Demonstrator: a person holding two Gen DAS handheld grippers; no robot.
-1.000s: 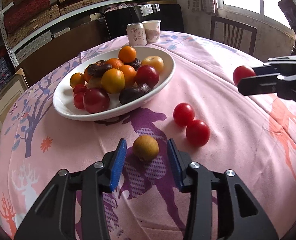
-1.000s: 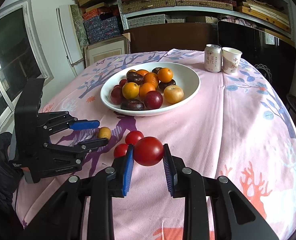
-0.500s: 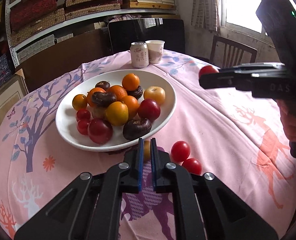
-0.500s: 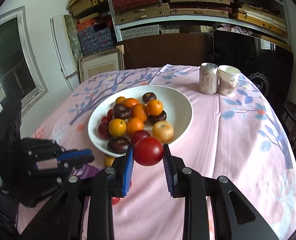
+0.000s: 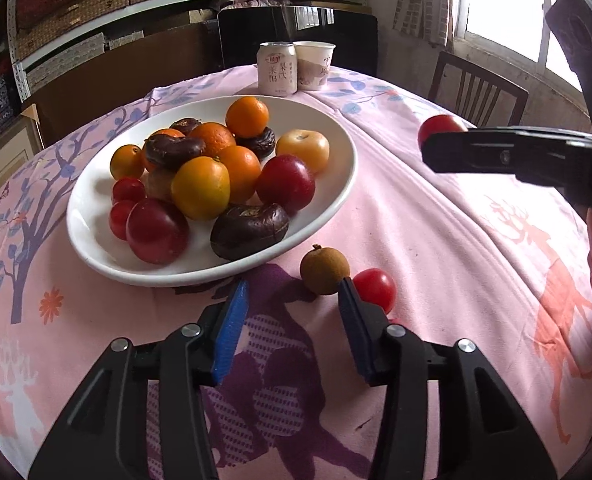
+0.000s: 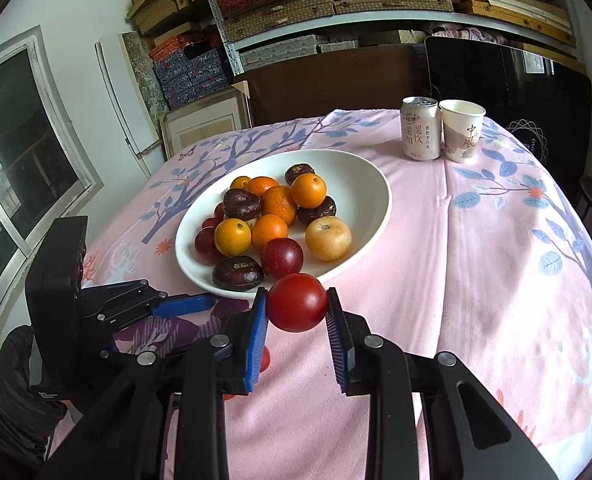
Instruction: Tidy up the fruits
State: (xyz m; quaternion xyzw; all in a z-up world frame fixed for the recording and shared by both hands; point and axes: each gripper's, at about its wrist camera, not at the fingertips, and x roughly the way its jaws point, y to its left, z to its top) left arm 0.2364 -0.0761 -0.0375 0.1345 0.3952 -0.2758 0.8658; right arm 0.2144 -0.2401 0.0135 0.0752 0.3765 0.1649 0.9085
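Around you, the worktop [image 5: 436, 216] carries a pink printed cloth, and the white bowl [image 5: 336, 184] on it is piled with fruit: oranges, dark wrinkled fruits, a red plum [image 5: 285, 184] and a yellow-brown apple [image 5: 303, 149]. At the far edge a drink can [image 6: 421, 128] stands touching a paper cup [image 6: 462, 130], both well apart from the bowl. Behind the worktop there are shelves with flat boxes, and a wooden chair [image 5: 478, 88] stands near the window.

On the cloth, just beside the near rim of the bowl, lies a small brown fruit [image 5: 324, 270]. A cherry tomato [image 5: 376, 289] lies near it on the right side (a second red one is almost hidden behind your right finger, so I cannot say more about it).

Your left claw [image 5: 292, 320] is spread wide and holds nothing. Its blue pads [image 5: 230, 328] stand apart over the purple print, and the tip of the right finger is close against the brown fruit; whether it really touches I cannot tell. The fruit is at the finger's tip, not between the two pads.

Your right claw [image 6: 296, 316] is closed on a red tomato [image 6: 297, 302], with both pads pressing its sides. It holds the tomato in the air, near the front rim of the bowl [image 6: 360, 256] in the right wrist view, and in the left wrist view it is off to the right of the bowl, above the cloth.
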